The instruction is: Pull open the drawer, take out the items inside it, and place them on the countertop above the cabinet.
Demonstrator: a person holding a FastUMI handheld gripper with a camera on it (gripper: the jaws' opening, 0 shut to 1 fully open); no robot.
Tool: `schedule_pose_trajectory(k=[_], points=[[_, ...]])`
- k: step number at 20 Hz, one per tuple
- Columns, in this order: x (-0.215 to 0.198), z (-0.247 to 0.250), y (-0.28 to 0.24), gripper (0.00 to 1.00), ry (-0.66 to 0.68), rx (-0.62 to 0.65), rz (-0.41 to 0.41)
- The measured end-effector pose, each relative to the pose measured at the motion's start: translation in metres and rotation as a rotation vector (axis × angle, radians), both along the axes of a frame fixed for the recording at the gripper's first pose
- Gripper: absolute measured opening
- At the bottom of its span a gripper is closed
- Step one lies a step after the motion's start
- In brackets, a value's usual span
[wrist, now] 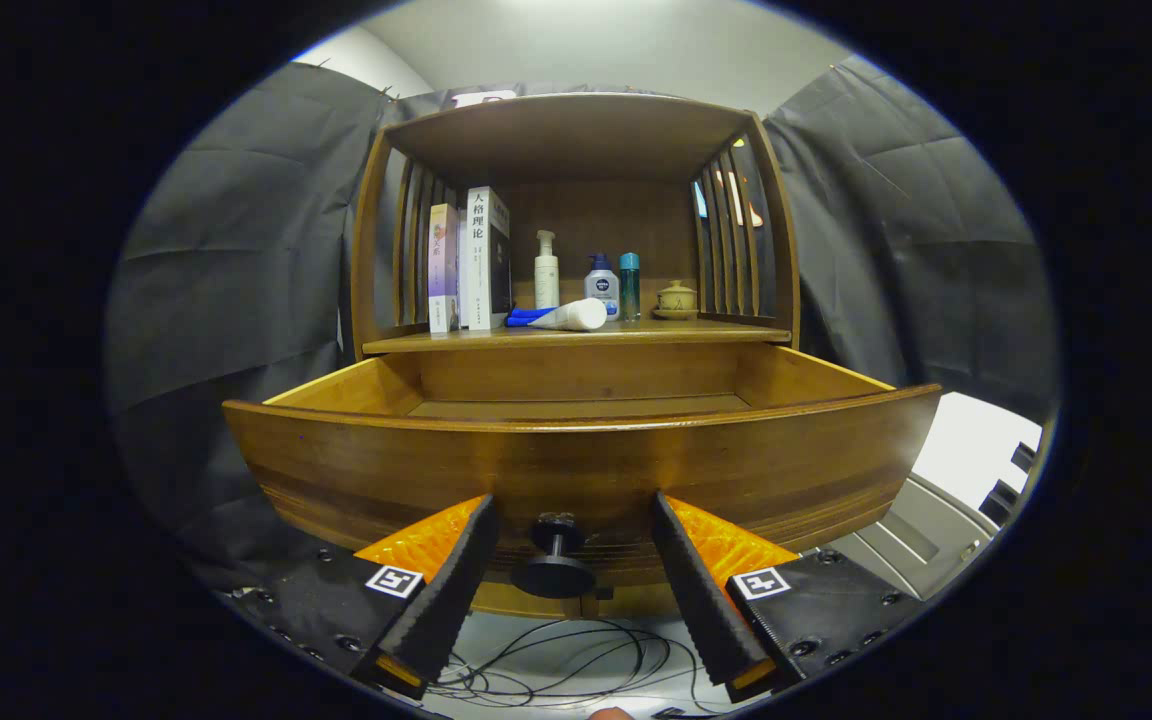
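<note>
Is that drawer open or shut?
Open. The drawer juts out beneath the shelf, its inside floor visible. The claw is open, fingers either side of the knob.

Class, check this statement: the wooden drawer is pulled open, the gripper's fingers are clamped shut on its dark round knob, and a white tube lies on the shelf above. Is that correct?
One detail is wrong. In the gripper view the fingers are open, standing apart on either side of the dark round knob without pressing on it. The wooden drawer is pulled open, and the white tube lies on the shelf above.
</note>
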State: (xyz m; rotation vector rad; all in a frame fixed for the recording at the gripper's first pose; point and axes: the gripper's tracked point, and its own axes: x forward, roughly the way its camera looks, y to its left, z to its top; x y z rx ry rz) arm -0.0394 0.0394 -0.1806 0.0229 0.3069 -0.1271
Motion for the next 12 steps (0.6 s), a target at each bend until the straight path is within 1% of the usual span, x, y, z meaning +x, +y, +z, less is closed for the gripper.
schedule_pose_trajectory(k=[1, 3, 6, 12], points=[[0.000, 0.000, 0.001, 0.95, -0.006, -0.004, 0.001], [0.004, 0.001, 0.002, 0.98, -0.011, -0.011, 0.007], [0.013, 0.004, 0.007, 0.98, -0.016, -0.015, 0.033], [0.028, 0.004, 0.007, 0.98, -0.030, -0.015, 0.027]])
